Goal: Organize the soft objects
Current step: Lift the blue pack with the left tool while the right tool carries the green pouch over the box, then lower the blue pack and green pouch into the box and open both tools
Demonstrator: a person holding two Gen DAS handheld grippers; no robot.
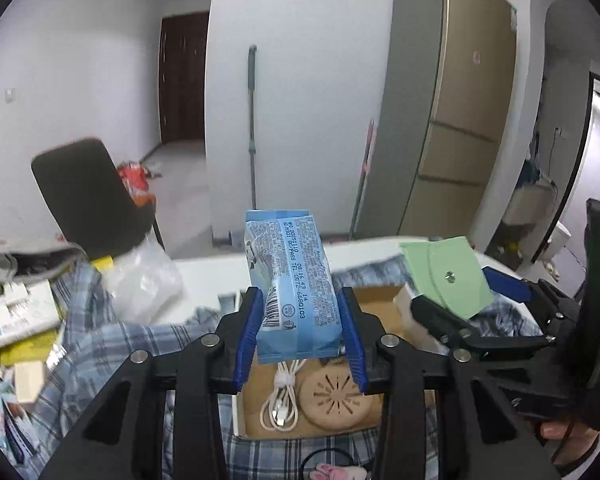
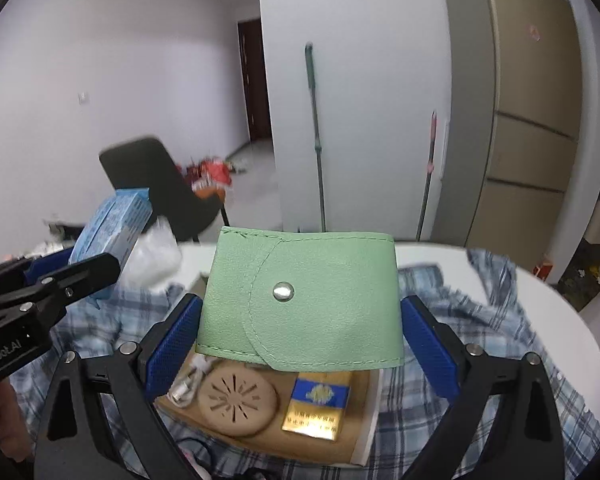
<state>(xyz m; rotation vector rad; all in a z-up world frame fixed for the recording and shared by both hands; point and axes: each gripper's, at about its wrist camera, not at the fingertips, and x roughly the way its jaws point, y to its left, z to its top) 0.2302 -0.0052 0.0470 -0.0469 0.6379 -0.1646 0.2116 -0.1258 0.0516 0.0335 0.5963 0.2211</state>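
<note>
My left gripper point(image 1: 300, 332) is shut on a light-blue tissue pack point(image 1: 292, 280), held above an open cardboard box point(image 1: 380, 300). A white cable point(image 1: 280, 396) and a round tan disc point(image 1: 336, 396) lie in the box. The tissue pack point(image 2: 112, 232) also shows at the left of the right wrist view. My right gripper point(image 2: 300, 332) is shut on a green snap pouch point(image 2: 300, 300), held above the same box point(image 2: 360, 436). The pouch point(image 1: 448, 276) and the right gripper appear to the right of the left gripper. A blue-and-gold pack point(image 2: 318, 408) lies beside the disc point(image 2: 238, 400).
A plaid blue shirt point(image 1: 100, 352) lies under and around the box on a white round table point(image 2: 560, 320). Packets and a clear bag point(image 1: 144, 280) crowd the left. A dark chair point(image 1: 88, 196), two mop handles and a fridge point(image 1: 460, 120) stand beyond.
</note>
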